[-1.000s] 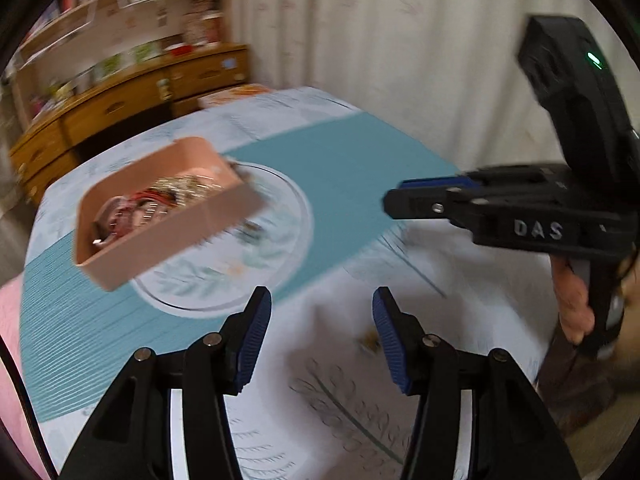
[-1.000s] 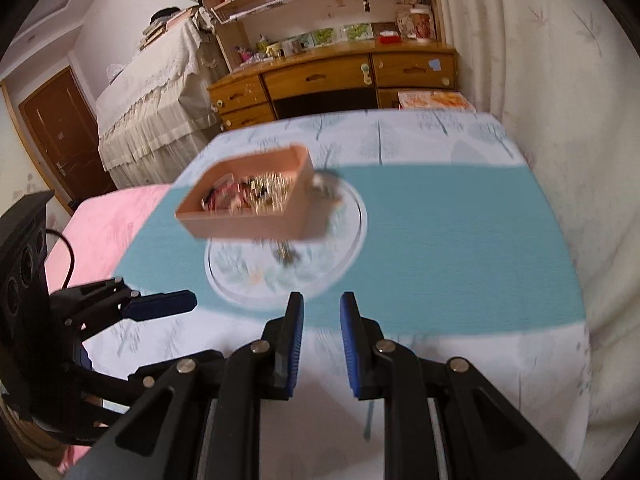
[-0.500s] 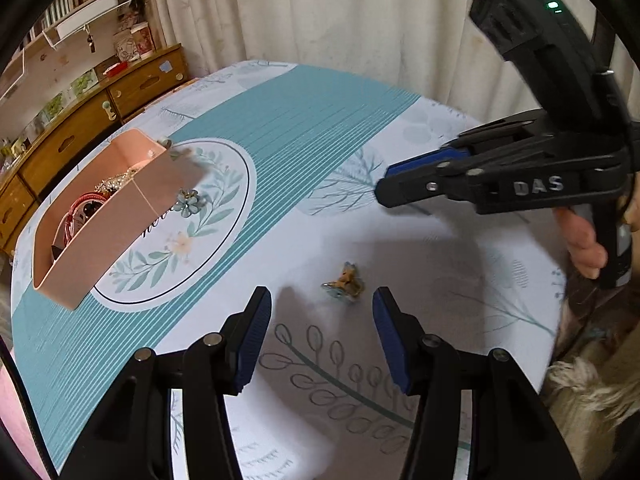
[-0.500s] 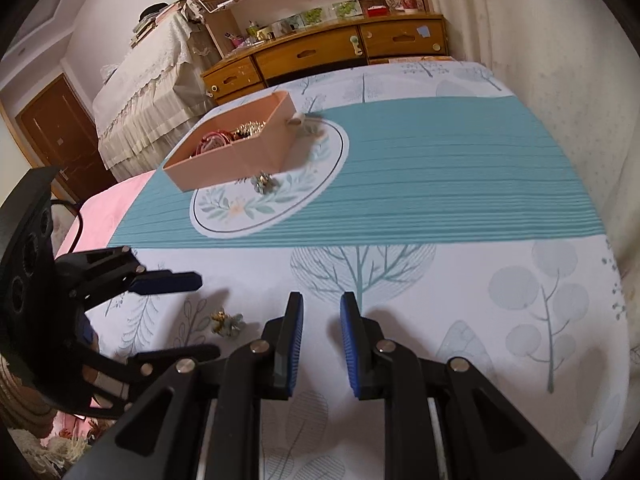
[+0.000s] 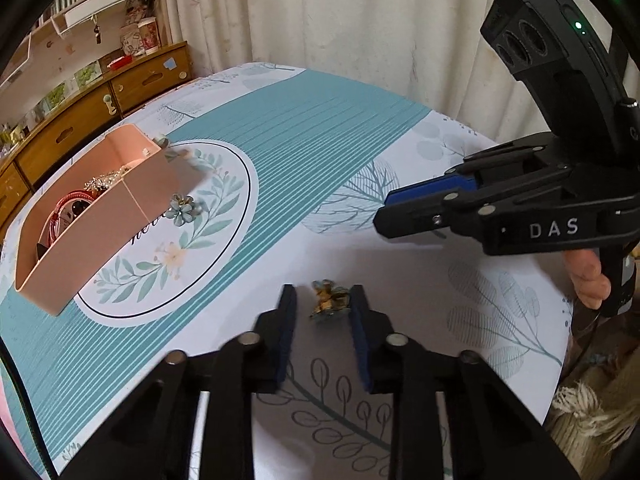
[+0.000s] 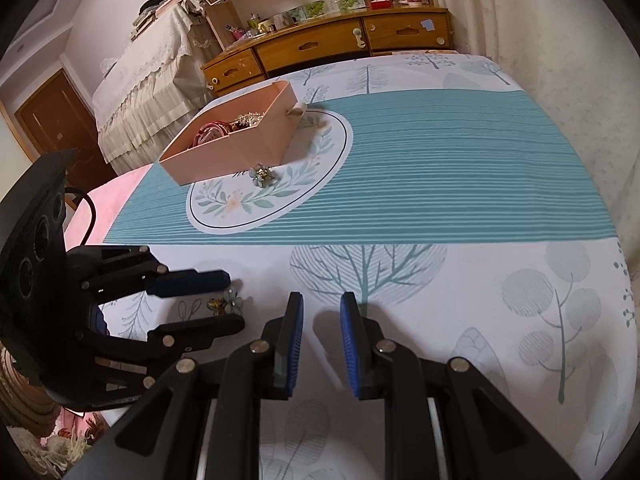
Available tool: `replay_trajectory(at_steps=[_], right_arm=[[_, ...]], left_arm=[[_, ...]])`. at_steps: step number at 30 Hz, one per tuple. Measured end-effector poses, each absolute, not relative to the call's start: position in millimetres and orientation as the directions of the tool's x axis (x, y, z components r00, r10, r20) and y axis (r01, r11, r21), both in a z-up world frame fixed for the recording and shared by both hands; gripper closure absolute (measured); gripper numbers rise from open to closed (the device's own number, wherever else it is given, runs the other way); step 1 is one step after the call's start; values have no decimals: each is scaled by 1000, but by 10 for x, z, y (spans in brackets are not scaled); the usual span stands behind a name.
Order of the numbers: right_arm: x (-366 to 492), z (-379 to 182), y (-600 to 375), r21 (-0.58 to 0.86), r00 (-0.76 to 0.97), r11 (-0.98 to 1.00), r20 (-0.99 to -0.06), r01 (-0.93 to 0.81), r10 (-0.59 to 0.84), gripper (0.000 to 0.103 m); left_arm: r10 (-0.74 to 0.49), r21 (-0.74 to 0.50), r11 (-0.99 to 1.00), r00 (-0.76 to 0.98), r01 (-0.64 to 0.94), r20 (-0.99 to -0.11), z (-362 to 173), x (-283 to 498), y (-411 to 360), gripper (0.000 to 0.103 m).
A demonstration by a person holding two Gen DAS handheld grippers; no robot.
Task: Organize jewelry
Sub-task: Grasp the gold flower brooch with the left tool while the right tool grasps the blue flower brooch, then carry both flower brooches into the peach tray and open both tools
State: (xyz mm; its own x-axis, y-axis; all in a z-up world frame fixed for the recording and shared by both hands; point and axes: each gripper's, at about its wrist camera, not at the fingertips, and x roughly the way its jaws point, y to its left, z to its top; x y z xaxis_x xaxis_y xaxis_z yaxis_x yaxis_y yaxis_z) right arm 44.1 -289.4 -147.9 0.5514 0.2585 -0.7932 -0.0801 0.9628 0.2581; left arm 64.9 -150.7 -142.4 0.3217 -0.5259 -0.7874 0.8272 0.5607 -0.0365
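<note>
A small gold and pale blue flower brooch lies on the tablecloth between the open fingers of my left gripper; it also shows in the right wrist view. My left gripper straddles it without closing. A second blue flower brooch lies by the pink box, which holds red bangles and gold pieces. My right gripper hovers over the cloth, jaws slightly apart and empty; it shows in the left wrist view.
The table has a white leaf-print cloth with a teal striped band and a round wreath print. A wooden dresser and shelves stand beyond. Curtains hang at the far side. The table edge lies near right.
My left gripper has dropped and moved forward, so the brooch now sits between its fingers. The right gripper has lowered nearer the table, and its jaws have parted a little.
</note>
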Motion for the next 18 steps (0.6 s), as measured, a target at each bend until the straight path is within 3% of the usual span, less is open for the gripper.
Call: replay_trajectory(at_steps=[6, 13, 18], right_arm=[[685, -1396, -2743, 234, 544, 964, -797, -122, 263, 84], [1099, -1362, -2470, 239, 515, 955, -804, -177, 297, 84], [1333, -1462, -2301, 253, 492, 954, -818, -158, 298, 84]], left_arm=[[-454, -17, 677, 399, 736, -797, -1420, 813, -1442, 86], [-337, -85, 873, 466, 480, -818, -1398, 1202, -858, 86], [-314, -119, 912, 482, 391, -818, -1379, 1301, -534, 86]])
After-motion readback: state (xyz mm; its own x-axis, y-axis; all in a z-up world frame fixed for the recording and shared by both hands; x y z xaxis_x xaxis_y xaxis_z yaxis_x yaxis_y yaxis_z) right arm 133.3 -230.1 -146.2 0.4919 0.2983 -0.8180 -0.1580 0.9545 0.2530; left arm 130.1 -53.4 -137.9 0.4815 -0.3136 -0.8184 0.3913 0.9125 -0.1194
